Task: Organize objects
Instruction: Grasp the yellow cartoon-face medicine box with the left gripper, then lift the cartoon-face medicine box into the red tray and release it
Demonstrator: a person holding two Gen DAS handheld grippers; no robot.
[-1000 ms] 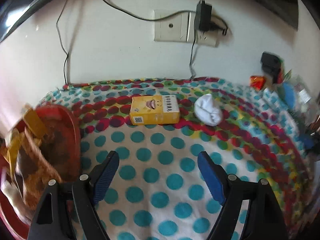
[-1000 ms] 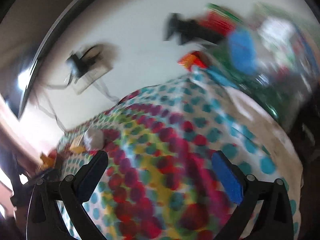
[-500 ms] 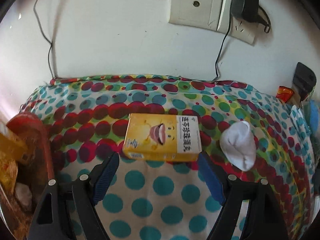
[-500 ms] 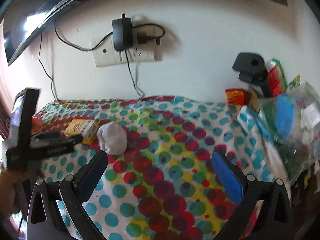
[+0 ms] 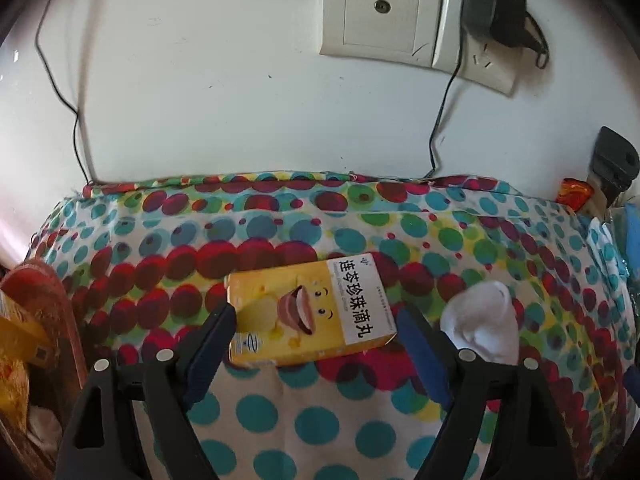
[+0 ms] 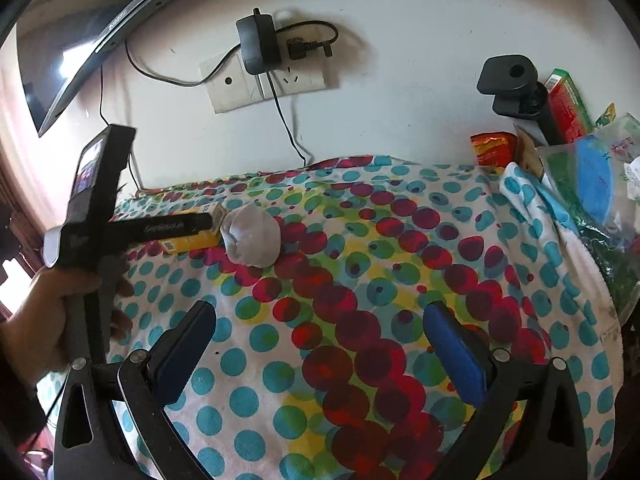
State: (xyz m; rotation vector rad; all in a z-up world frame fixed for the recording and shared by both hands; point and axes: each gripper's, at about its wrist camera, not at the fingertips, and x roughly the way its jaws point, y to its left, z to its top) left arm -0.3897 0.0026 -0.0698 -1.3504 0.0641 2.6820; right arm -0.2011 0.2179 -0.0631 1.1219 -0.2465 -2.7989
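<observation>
A yellow medicine box (image 5: 310, 312) lies flat on the polka-dot cloth (image 5: 280, 420), tilted a little. My left gripper (image 5: 316, 332) is open with its fingers on either side of the box's near edge, not closed on it. A rolled white sock (image 5: 482, 326) lies just right of the box. In the right wrist view the left gripper's finger (image 6: 176, 227) covers most of the box (image 6: 192, 242), and the sock (image 6: 252, 240) sits beside it. My right gripper (image 6: 316, 334) is open and empty over the cloth, well short of the sock.
A red basket (image 5: 44, 320) with yellow packets stands at the left edge. Bags and packets (image 6: 592, 184) pile up at the right. A black stand (image 6: 516, 88) and wall sockets with cables (image 6: 264, 72) are behind, on a white wall.
My left gripper moved forward until its open fingers flank the yellow box. My right gripper swung left and steadied, facing the sock and the cloth.
</observation>
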